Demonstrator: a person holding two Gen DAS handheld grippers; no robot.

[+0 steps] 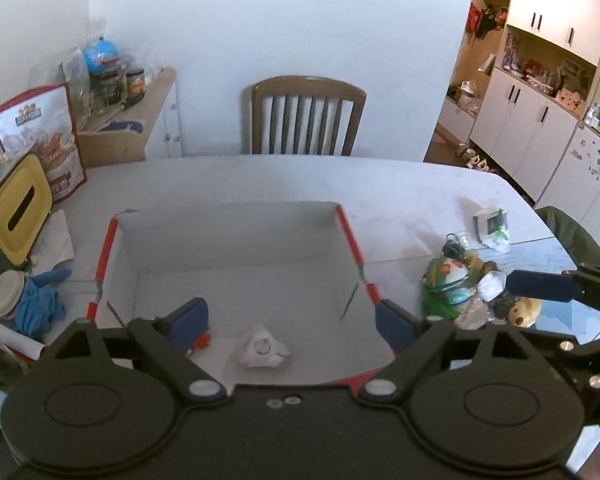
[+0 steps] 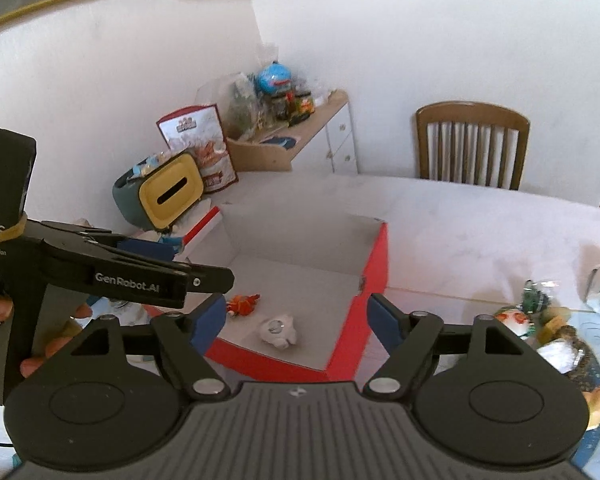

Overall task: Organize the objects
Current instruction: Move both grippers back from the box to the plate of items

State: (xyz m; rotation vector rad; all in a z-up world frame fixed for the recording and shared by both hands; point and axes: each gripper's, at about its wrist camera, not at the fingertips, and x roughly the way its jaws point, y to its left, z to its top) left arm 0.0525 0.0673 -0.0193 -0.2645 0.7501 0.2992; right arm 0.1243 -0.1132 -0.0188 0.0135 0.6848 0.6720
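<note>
A red box with a white inside (image 1: 236, 248) stands open on the table; it also shows in the right wrist view (image 2: 376, 256). Inside lie a small white toy (image 1: 262, 347) (image 2: 278, 331) and a small orange toy (image 1: 201, 342) (image 2: 242, 304). My left gripper (image 1: 292, 322) is open and empty, hanging over the box's near edge above the white toy. My right gripper (image 2: 298, 320) is open and empty, above the box's near right corner. A pile of small toys (image 1: 468, 284) (image 2: 540, 328) lies on the table right of the box.
A yellow-lidded tissue box (image 1: 18, 210) (image 2: 172, 190), a snack bag (image 1: 48, 136), blue gloves (image 1: 40, 300) and cups crowd the table's left side. A wrapped packet (image 1: 492, 226) lies at the right. A wooden chair (image 1: 306, 114) stands behind the table. The left gripper's body (image 2: 112, 272) shows in the right wrist view.
</note>
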